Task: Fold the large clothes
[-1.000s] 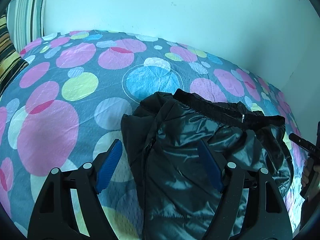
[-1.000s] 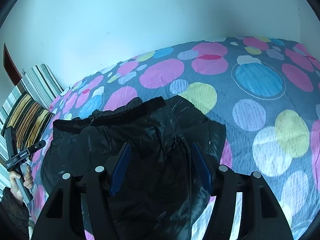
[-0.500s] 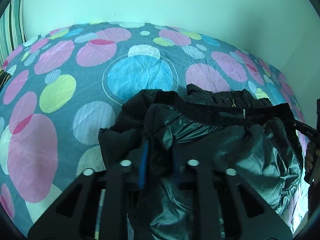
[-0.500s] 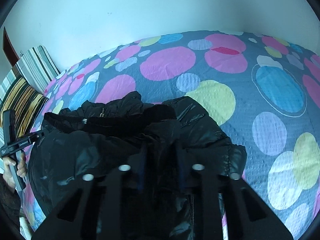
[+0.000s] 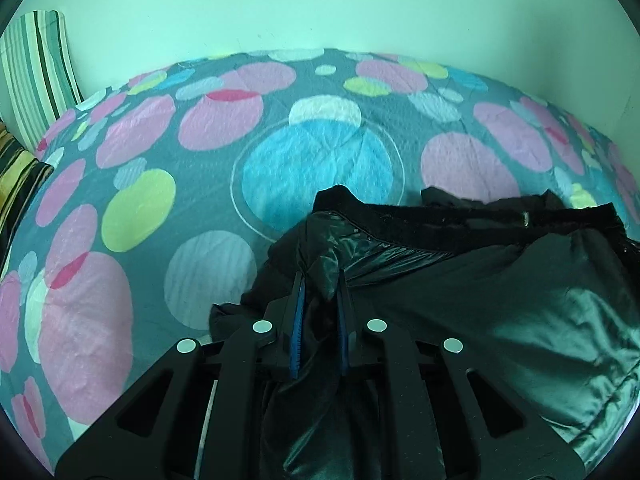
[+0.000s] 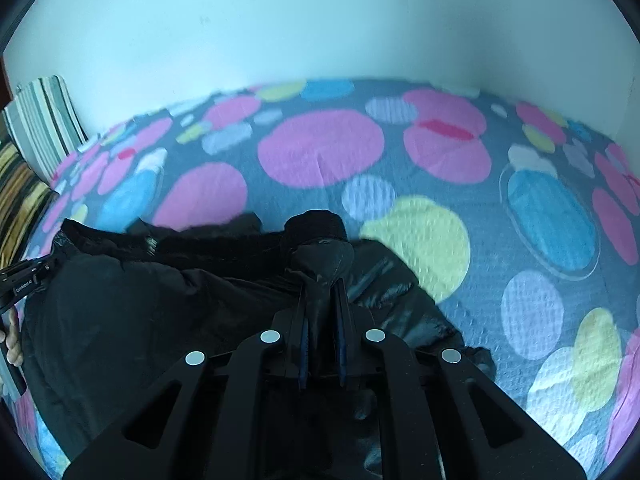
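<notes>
A shiny black padded jacket [image 5: 480, 300] lies on the spotted bed sheet [image 5: 120, 240], its dark collar band toward the wall. My left gripper [image 5: 320, 280] is closing tight on a bunched fold at the jacket's left end, and the blue pads [image 5: 297, 328] press the fabric. In the right wrist view the jacket [image 6: 140, 320] spreads to the left, and my right gripper [image 6: 321, 292] pinches a raised fold at its right end, jaws closing tight. The left gripper's tip [image 6: 24, 276] and a hand [image 6: 12, 340] show at that view's left edge.
A striped pillow [image 5: 36, 72] leans on the pale wall at the bed's far left, also the pillow [image 6: 44, 120] in the right view. Bare sheet [image 6: 440, 160] stretches beyond the jacket up to the wall.
Both grippers went from wide open over the jacket to shut on folds of its fabric. Both moved forward and lower, and the jacket's ends bunched up between the fingers.
</notes>
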Available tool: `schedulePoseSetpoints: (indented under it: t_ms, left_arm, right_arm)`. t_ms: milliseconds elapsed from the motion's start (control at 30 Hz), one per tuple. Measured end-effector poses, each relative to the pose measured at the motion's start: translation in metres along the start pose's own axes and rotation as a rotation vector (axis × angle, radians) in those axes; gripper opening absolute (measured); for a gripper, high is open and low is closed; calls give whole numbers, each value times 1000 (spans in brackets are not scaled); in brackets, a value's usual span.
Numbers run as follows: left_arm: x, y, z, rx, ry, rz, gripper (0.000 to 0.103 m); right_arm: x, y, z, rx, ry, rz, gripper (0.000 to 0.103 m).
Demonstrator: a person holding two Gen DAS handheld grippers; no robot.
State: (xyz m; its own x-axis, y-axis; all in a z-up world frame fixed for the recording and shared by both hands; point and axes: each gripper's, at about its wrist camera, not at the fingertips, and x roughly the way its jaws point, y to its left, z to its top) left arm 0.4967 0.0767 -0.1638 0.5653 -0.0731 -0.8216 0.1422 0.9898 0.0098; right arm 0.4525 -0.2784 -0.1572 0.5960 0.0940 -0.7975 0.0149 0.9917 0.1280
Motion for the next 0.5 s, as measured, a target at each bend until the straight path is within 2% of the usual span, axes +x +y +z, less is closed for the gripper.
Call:
schedulePoseSetpoints:
  t_ms: [133, 500]
  left_arm:
    - [13, -6, -5, 15, 5, 12, 14]
    - [23, -8, -12, 8, -8, 13, 14]
  right_arm:
    - [31, -9, -15, 37, 54, 10, 12]
    - [44, -6, -19, 40, 42, -7, 15]
